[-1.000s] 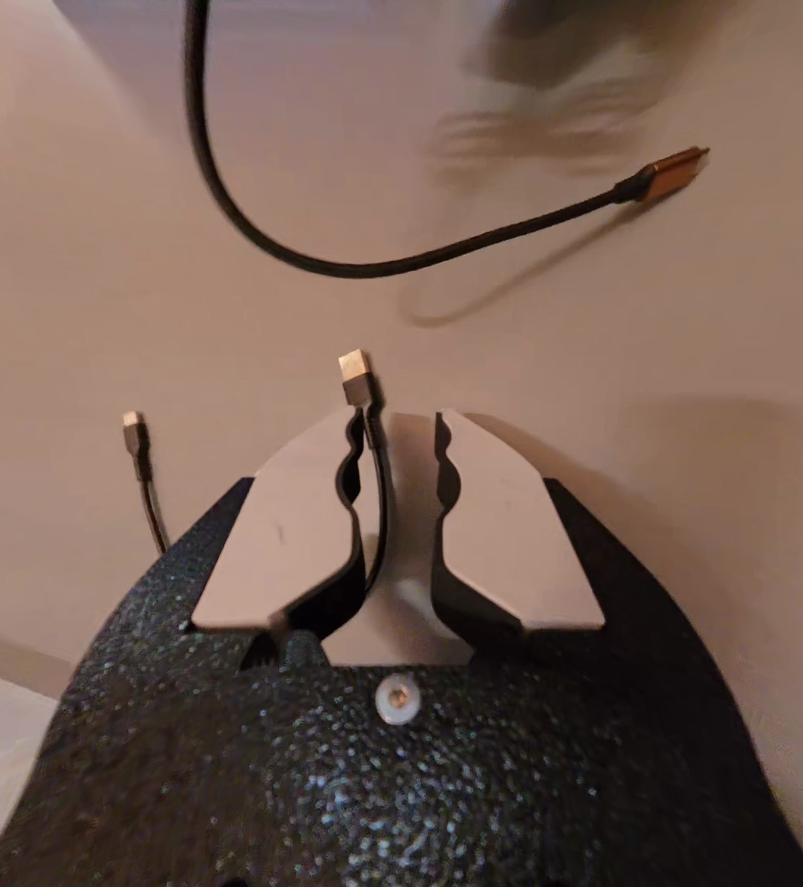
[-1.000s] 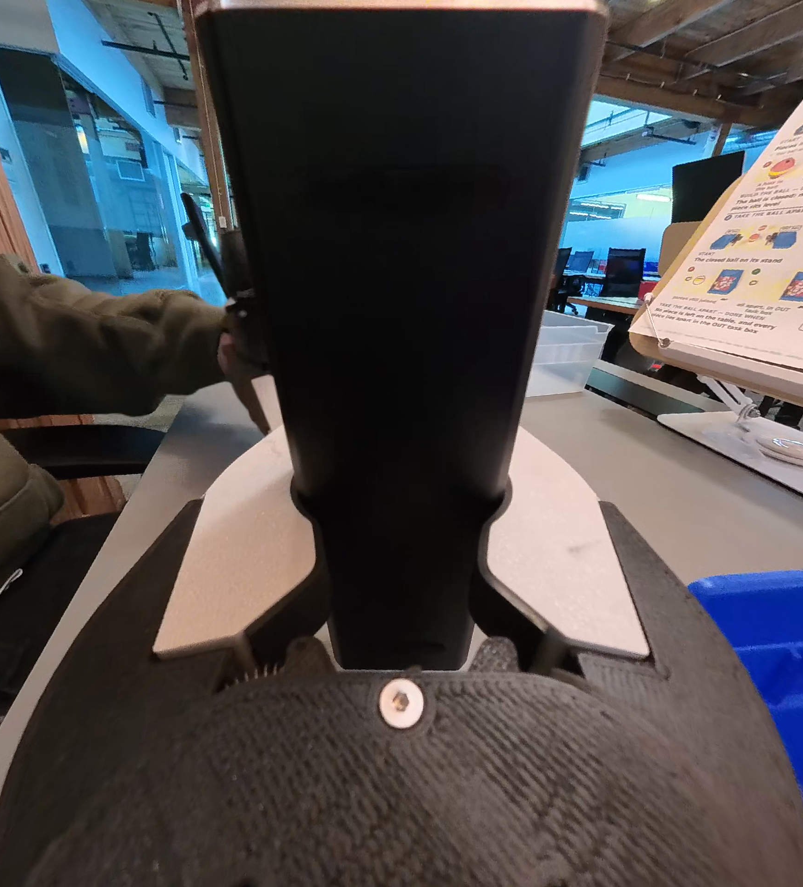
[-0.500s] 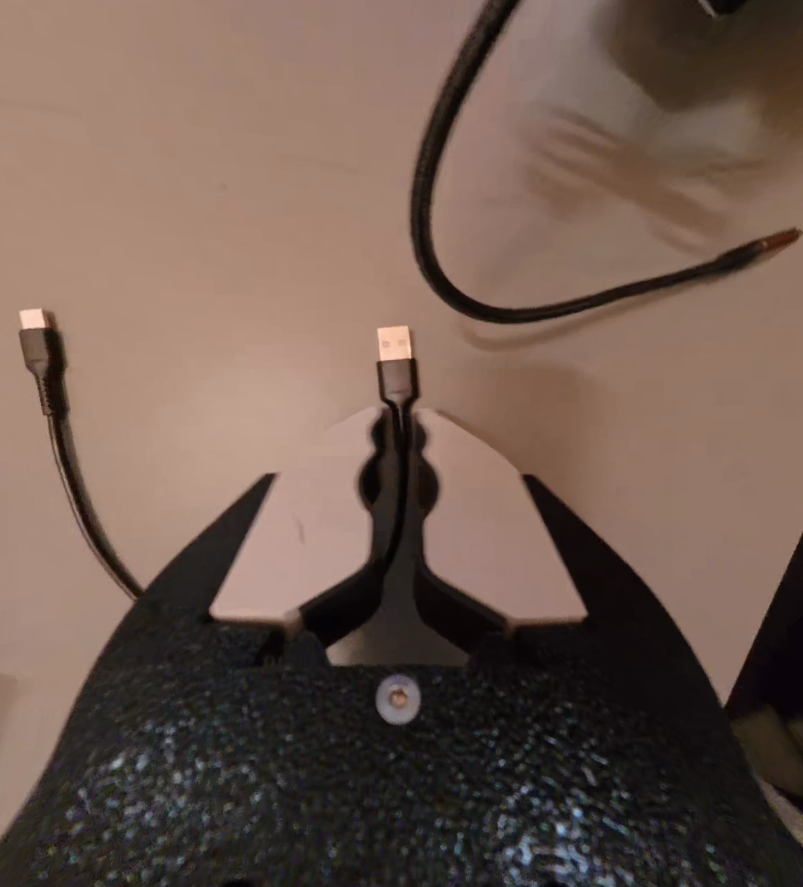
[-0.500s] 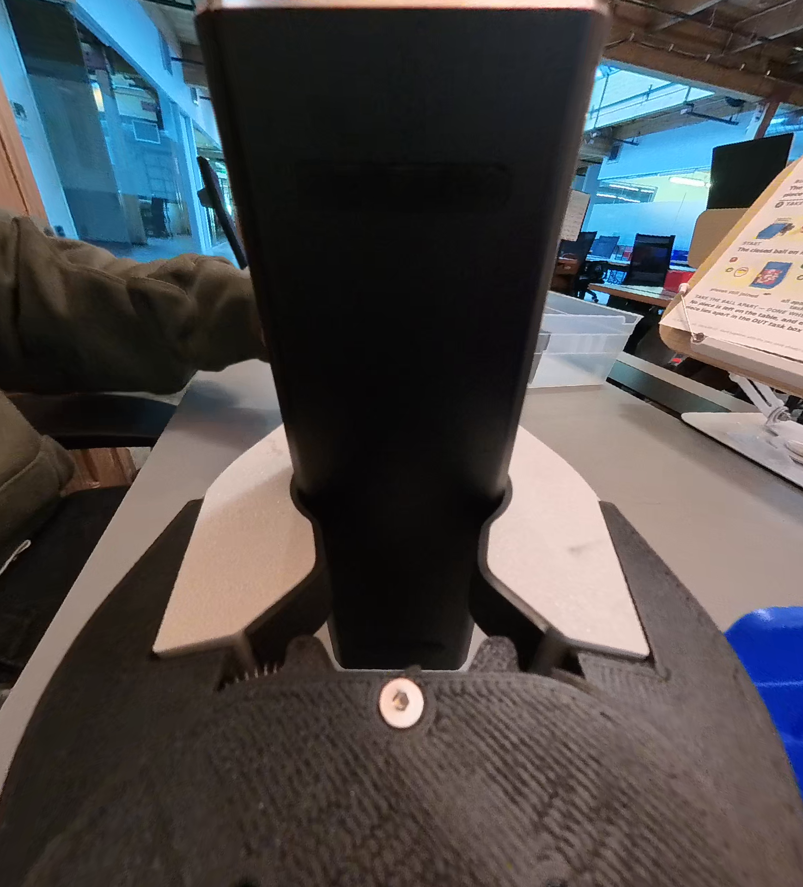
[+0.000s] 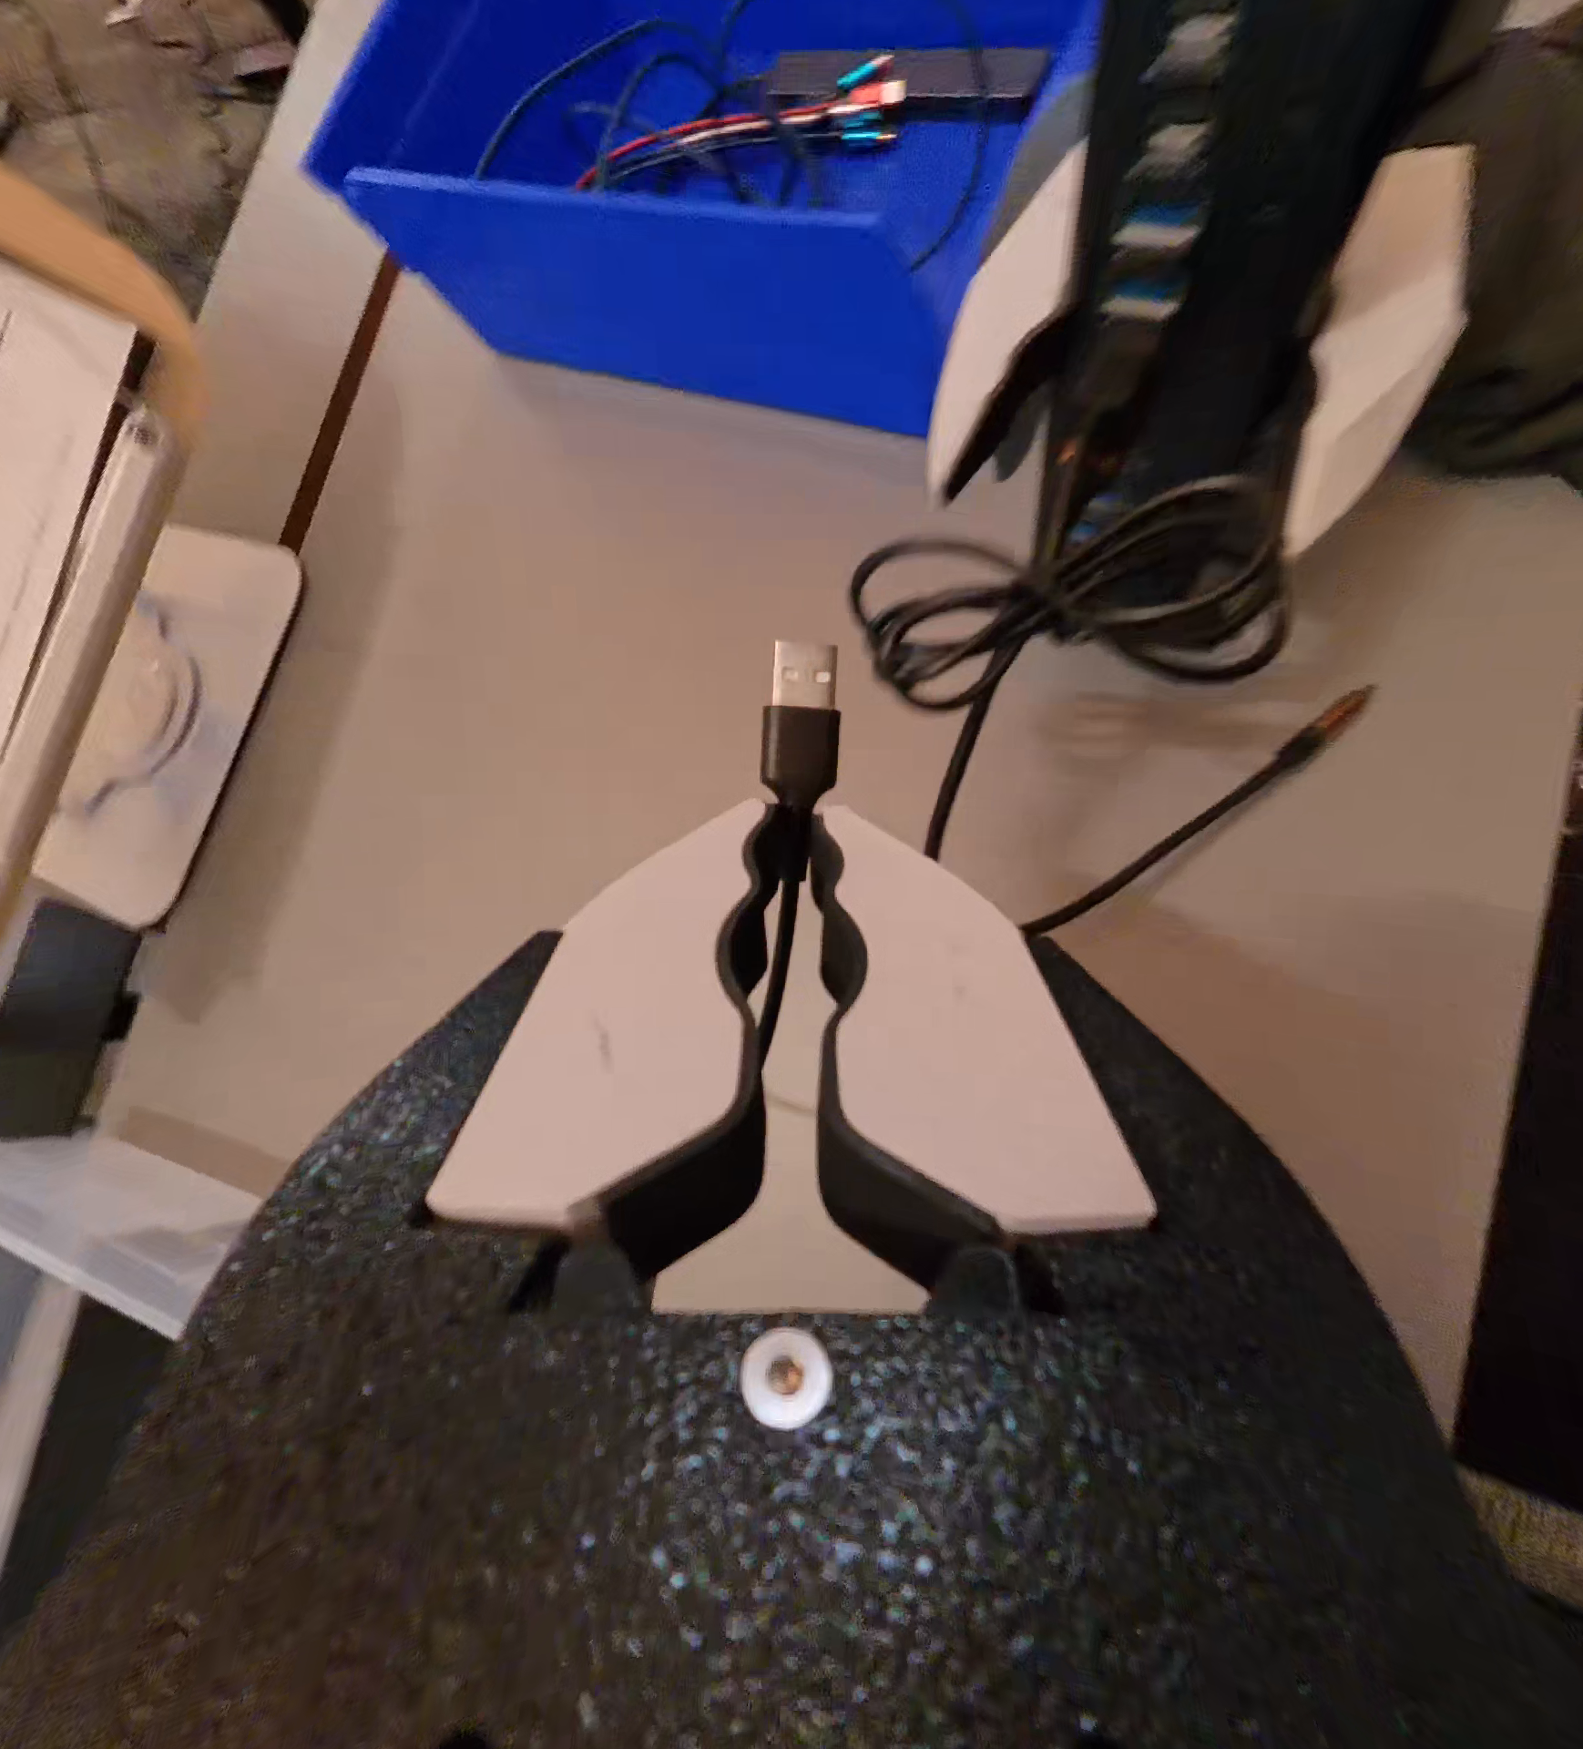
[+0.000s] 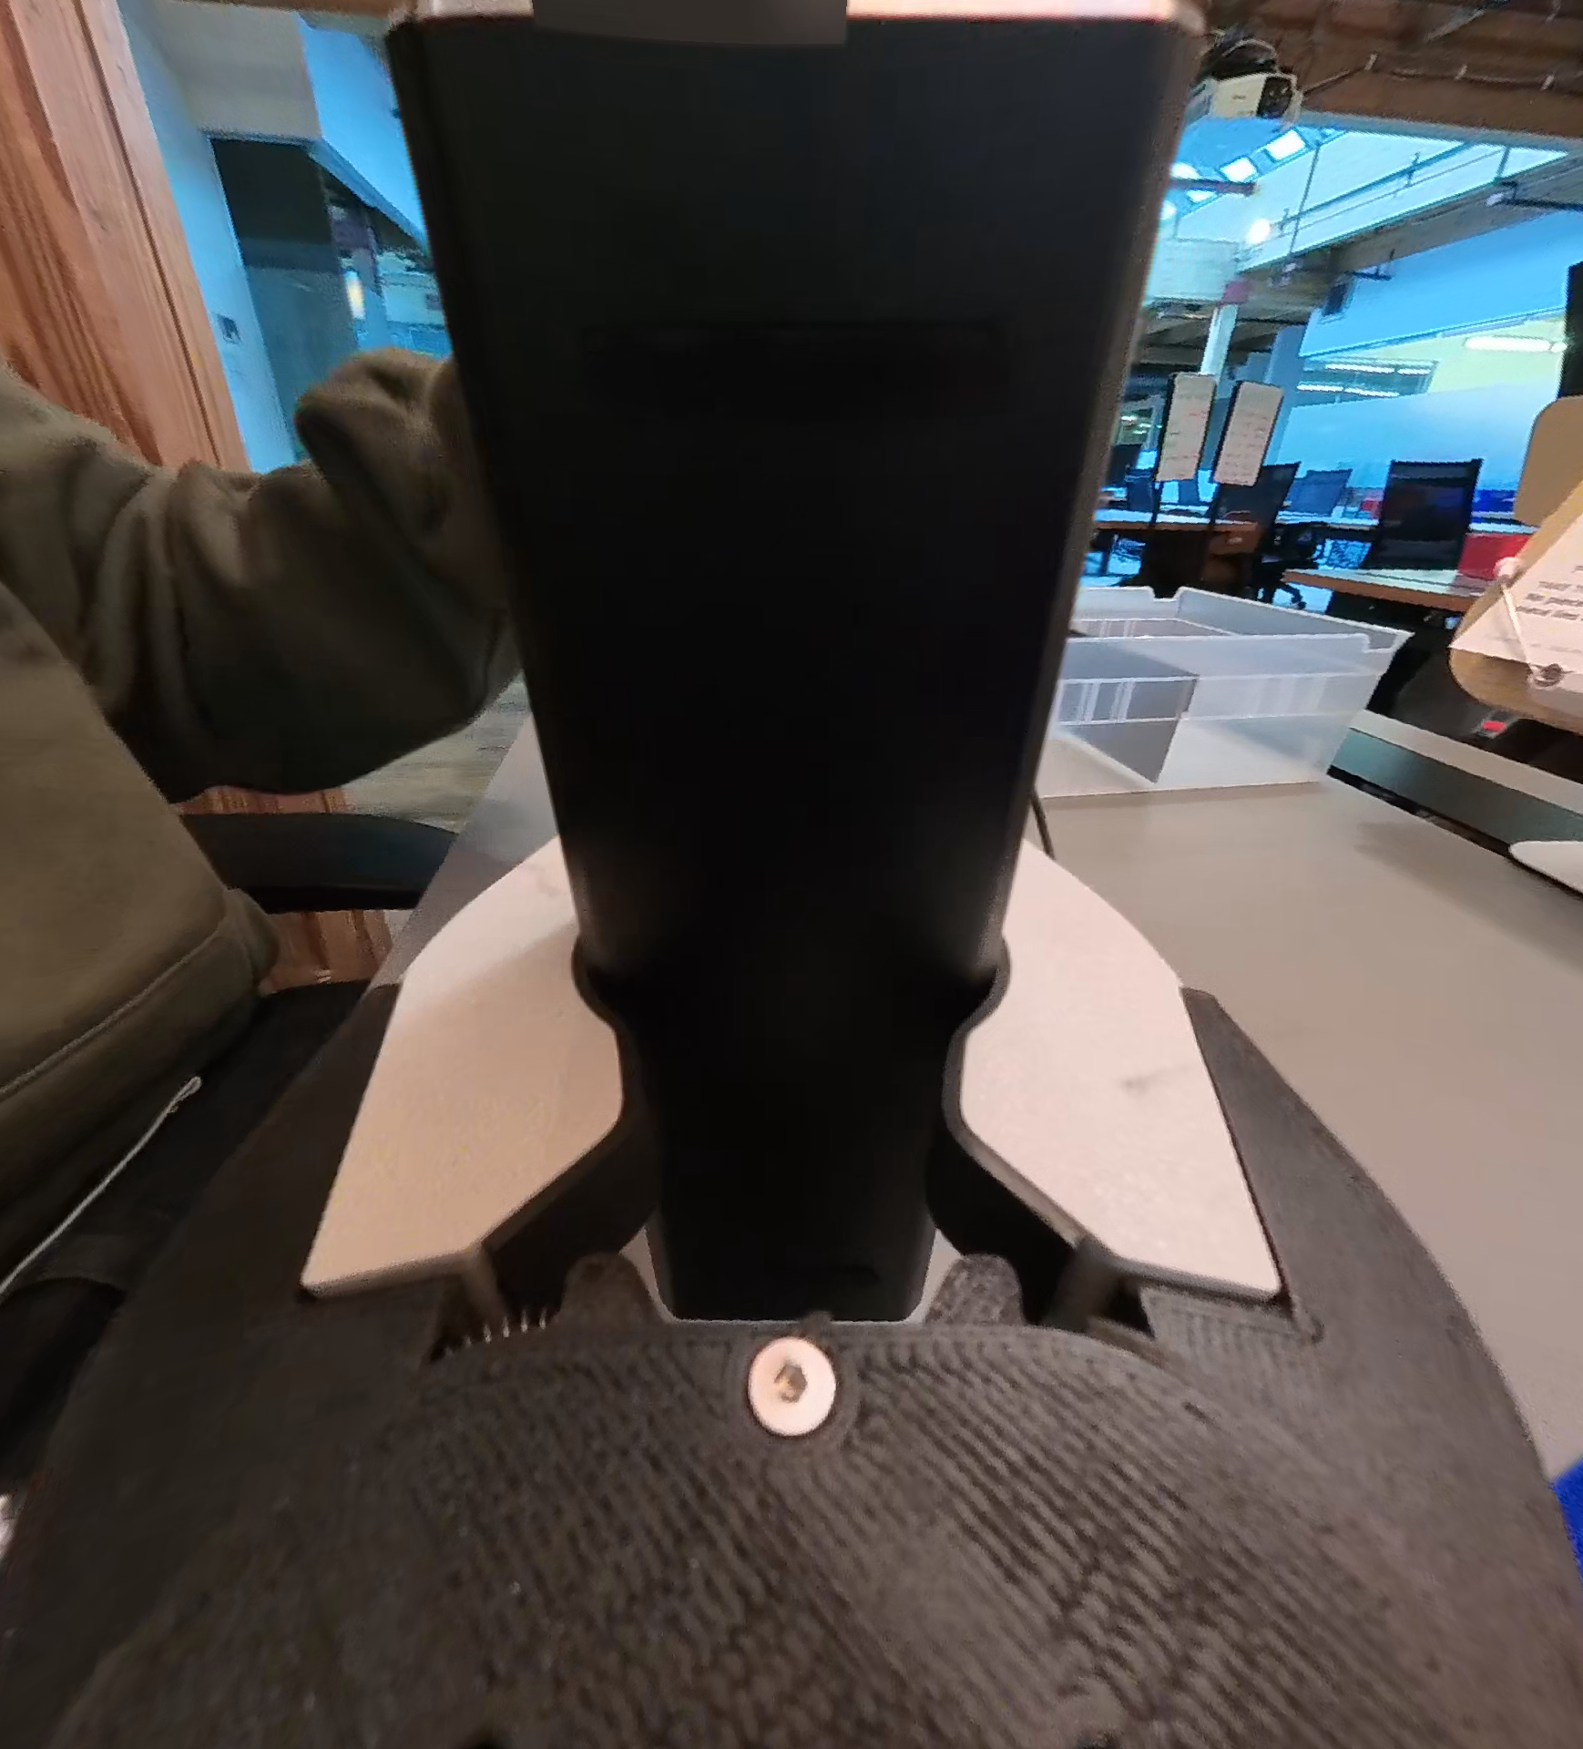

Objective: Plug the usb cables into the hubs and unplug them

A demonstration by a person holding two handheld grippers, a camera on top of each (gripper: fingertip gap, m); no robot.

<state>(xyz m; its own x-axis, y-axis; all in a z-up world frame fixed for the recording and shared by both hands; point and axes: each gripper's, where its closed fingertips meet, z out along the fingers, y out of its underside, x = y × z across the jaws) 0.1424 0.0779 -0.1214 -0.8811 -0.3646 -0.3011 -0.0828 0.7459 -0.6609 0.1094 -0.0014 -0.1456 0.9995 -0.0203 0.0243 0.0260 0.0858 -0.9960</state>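
L gripper (image 5: 792, 823) clamped on USB cable (image 5: 802, 719), plug axis pointing fwd. R gripper (image 6: 788, 956) clamped on hub (image 6: 788, 530), up and right of plug; ports need aligning.
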